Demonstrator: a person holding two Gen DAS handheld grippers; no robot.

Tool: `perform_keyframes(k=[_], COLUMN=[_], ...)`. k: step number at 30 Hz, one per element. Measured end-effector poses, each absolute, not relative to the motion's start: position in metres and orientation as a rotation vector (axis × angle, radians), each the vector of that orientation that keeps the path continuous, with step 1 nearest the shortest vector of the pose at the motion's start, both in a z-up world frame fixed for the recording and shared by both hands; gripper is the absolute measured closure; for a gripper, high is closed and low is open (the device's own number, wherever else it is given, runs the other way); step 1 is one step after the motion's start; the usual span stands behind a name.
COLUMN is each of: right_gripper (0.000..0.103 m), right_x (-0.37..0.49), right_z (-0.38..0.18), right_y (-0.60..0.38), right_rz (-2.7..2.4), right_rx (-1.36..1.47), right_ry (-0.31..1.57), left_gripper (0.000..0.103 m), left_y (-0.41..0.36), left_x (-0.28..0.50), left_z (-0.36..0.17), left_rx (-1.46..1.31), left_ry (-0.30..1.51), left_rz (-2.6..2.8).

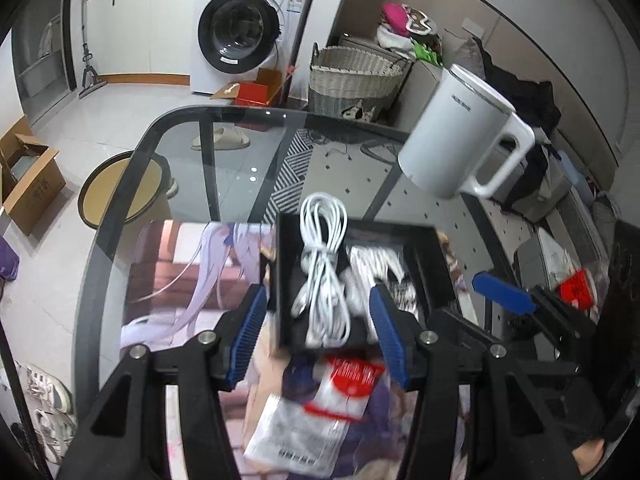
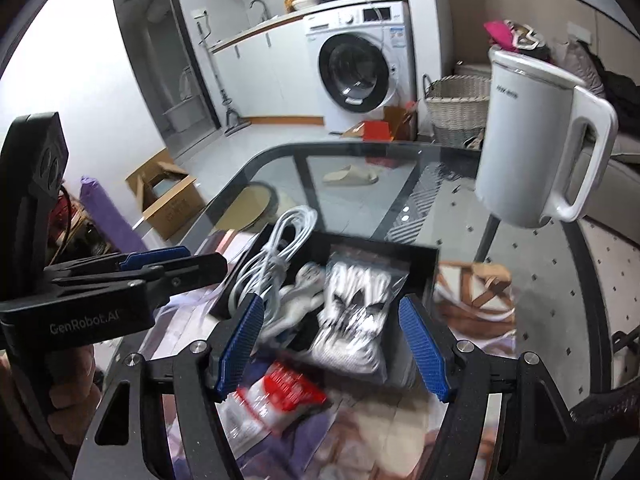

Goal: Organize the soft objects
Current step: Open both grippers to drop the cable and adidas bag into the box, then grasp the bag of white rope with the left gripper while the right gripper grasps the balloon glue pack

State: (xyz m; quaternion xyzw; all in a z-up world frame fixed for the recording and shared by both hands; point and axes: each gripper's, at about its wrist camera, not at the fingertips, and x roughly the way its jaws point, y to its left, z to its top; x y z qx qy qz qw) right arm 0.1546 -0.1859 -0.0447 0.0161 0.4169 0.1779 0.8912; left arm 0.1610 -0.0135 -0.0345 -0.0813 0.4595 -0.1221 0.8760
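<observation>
Okay, both grippers hang released over the black tray [image 2: 420,258] on the glass table [image 1: 224,148]. Your left gripper [image 1: 318,336] straddles the white cable bundle [image 1: 322,264]; your right gripper [image 2: 332,344] frames the clear bag [image 2: 356,312]. The red-and-white packet [image 2: 276,400] lies outside at six o'clock: drop squarely, pinch its middle.

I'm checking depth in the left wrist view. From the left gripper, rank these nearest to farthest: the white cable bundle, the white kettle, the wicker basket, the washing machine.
From the left gripper:
1. Cable bundle, in the black tray just ahead.
2. Kettle, on the table, right.
3. Wicker basket, on the floor past the table.
4. Washing machine, by the back wall, left of the basket.
</observation>
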Motion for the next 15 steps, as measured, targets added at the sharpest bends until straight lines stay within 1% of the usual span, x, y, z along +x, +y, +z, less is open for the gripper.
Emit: perform_keyframes(k=[6,15], right_gripper=[0.031,0.031], right_x=[0.127,0.073], right_z=[-0.050,-0.103], right_y=[-0.175,-0.162], right_rz=[0.450,0.589], right_rx=[0.028,-0.055], right_ry=[0.937,1.169], left_gripper=[0.049,0.049], left_y=[-0.008,-0.009], left_x=[0.134,0.073], left_z=[-0.055,-0.110], left_rx=[-0.035,0.000], left_ry=[1.010,1.220], left_rz=[-0.259,-0.383])
